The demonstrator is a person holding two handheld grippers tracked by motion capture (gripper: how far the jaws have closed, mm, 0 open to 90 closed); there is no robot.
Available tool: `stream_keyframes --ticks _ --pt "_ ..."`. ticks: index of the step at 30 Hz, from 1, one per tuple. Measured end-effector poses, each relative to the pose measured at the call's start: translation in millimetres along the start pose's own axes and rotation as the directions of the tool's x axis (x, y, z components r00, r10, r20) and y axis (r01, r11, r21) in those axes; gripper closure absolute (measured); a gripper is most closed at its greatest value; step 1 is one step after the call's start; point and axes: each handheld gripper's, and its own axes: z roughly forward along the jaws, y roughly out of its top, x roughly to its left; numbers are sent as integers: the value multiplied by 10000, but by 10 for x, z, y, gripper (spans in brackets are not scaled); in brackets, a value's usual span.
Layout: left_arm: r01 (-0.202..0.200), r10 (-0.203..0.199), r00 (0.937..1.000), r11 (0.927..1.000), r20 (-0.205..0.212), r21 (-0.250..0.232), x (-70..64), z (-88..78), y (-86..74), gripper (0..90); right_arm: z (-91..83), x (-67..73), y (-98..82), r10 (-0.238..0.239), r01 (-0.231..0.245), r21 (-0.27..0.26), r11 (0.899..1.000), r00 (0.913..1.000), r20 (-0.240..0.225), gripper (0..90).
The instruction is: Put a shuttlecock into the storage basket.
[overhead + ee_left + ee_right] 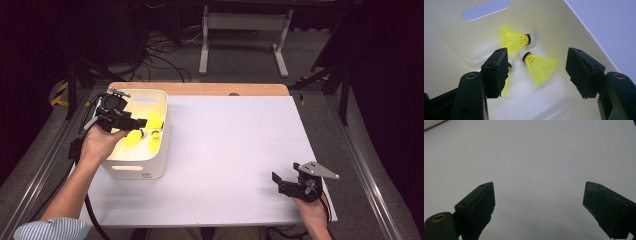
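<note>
White sheet [235,160] over a wooden table, dark floor and tangled cables beyond. Taking the white bin [155,167] as landmark, and going from the near edge outward.

Well apart from the bin, at the sheet's near right corner: right gripper [281,183] in the person's right hand, jaws spread wide with nothing between them (in the right gripper view, just bare white sheet [536,165] in the gap). Grey three-cornered plate on top, cable trailing toward the near edge.

Standing on the sheet's left side: the bin itself, handle slot in its near wall and another in its far wall.

Over the bin's open top, reaching in from its left rim: left gripper [142,122], held in the left hand [100,142], jaws released and gripping nothing.

Inside the bin, on its floor against the right wall: three yellow shuttlecocks [150,132]. Seen in the left gripper view, one shuttlecock [540,67] lying in the gap between the open jaws but untouched by either, another [512,40] just beyond it with corks nearly meeting, a third [505,87] half hidden behind the left jaw.
</note>
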Motion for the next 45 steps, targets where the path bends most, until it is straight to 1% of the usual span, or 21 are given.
stream_keyframes --ticks 3,4,10,12,17,19,21,24,29,30,34,35,36,37,45 --pt "-60 60 10000 9999 -39 -115 4 -29 -8 357 -4 -4 -1 41 -41 -7 10000 10000 15 113" --pt "3 -3 10000 9999 -18 -112 3 -39 -14 357 -4 -6 -2 38 -38 -9 10000 10000 21 113" --pt "16 -17 10000 9997 -49 -225 21 -96 -45 359 -16 -18 -5 74 -74 -47 10000 10000 59 113" --pt "91 -93 9999 9996 -69 -279 24 -117 -55 361 -20 -25 -9 89 -89 -51 9999 9999 77 113" --pt "77 -81 9999 9995 -115 -322 33 -149 -73 367 -24 -28 -15 65 -65 -70 10000 9999 83 112" --pt "-25 18 9998 9994 -197 -355 39 -158 -79 360 -25 -31 -18 58 -58 -66 10000 9999 87 113" --pt "41 -48 9998 9993 -172 -378 33 -172 -90 354 -26 -34 -21 56 -55 -63 10000 9999 99 113" --pt "22 -31 9998 9990 -215 -436 37 -186 -97 349 -28 -37 -22 52 -51 -85 10000 9999 94 113" --pt "83 -92 9997 9993 -233 -378 55 -209 -118 347 -28 -34 -22 49 -48 -64 10000 9999 99 113" --pt "44 -54 9996 9992 -261 -398 64 -211 -122 347 -28 -33 -22 43 -43 -63 10000 9999 96 113" --pt "174 -187 9993 9990 -312 -409 88 -227 -144 349 -27 -33 -22 47 -46 -53 10000 9999 91 113" --pt "115 -130 9993 9990 -349 -430 98 -230 -144 349 -27 -33 -21 52 -52 -54 10000 9999 88 113" --pt "208 -222 9992 9990 -333 -403 100 -239 -149 350 -26 -32 -21 61 -61 -58 10000 9999 90 113" --pt "172 -185 9993 9991 -339 -389 107 -244 -151 350 -24 -33 -20 50 -50 -52 10000 10000 86 113" --pt "319 -330 9983 9992 -470 -232 173 -278 -184 362 -26 -32 -19 50 -49 -63 10000 9999 102 113"
